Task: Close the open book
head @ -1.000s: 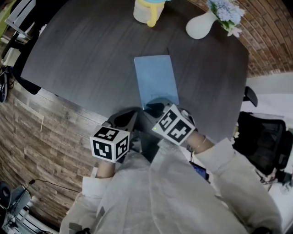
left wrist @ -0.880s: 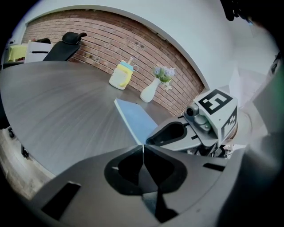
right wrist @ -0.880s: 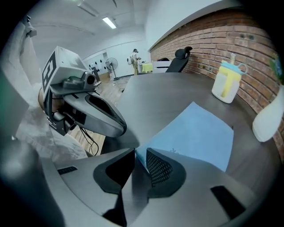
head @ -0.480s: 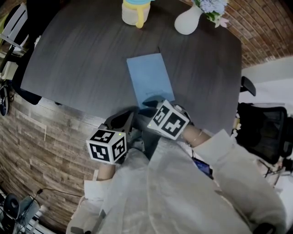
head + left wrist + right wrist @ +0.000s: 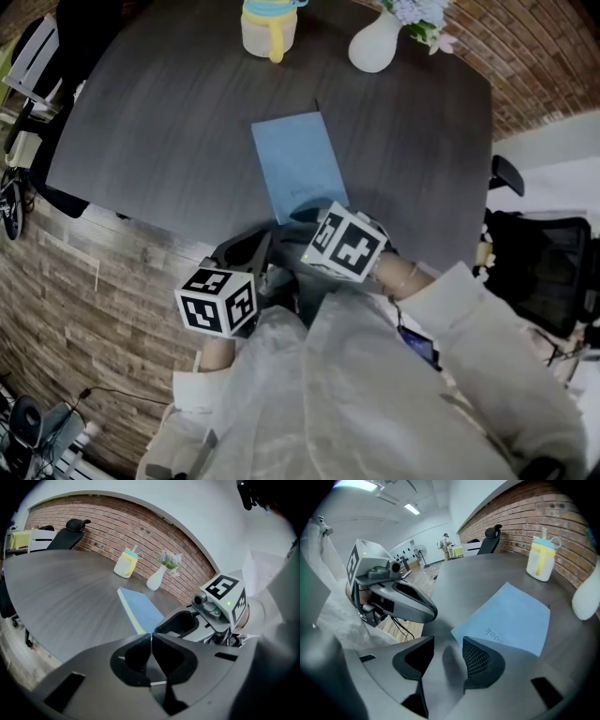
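Observation:
A light blue book lies closed and flat on the dark round table. My right gripper hovers at the book's near edge, tilted steeply down. In the right gripper view its jaws stand open over bare table, just beside the book's near corner. They have just been opening, and nothing is between them. My left gripper is held to the left, off the table's near edge, with its jaws shut and empty. The left gripper view shows the book ahead.
A yellow lidded cup and a white vase with flowers stand at the table's far side. A black office chair is to the right. Wooden floor lies left of the table edge.
The book lay closed and still in every frame. The head view has drifted, so the table now sits lower and more to the left. Both grippers stay near the table's front edge.

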Available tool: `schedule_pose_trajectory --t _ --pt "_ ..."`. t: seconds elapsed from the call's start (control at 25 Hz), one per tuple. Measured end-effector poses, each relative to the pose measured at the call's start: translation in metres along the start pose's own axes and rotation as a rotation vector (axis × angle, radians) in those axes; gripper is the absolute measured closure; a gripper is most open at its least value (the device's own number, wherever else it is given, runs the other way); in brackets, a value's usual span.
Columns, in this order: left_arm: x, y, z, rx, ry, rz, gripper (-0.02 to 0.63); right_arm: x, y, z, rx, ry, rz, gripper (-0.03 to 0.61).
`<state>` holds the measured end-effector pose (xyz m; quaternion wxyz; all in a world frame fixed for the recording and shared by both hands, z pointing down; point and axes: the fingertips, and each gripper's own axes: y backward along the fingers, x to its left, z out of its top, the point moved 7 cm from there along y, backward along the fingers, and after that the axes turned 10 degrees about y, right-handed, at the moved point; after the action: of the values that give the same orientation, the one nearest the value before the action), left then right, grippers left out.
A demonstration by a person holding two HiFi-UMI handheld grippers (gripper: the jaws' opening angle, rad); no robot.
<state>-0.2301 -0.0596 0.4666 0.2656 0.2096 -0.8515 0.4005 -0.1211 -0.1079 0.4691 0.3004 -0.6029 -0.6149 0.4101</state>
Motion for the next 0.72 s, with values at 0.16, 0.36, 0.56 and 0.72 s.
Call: schedule_pose_trajectory --t 0.16,0.36,0.56,0.72 --pt "-0.008 -0.003 0.0 0.002 -0.013 0.005 0.601 -0.002 0.017 -0.013 -0.02 -0.019 -0.019 0.405" --pt "-0.025 -0.007 0.003 -0.007 -0.034 -0.011 0.601 -0.002 0.041 -0.017 -0.071 -0.029 -0.039 0.405" --pt "-0.04 -0.01 0.011 -0.015 -0.063 -0.02 0.601 -0.009 0.064 -0.012 -0.208 -0.044 -0.107 0.405" --pt "-0.046 -0.006 0.03 -0.054 -0.076 -0.007 0.601 -0.02 0.091 -0.008 -0.314 -0.131 -0.207 0.405"
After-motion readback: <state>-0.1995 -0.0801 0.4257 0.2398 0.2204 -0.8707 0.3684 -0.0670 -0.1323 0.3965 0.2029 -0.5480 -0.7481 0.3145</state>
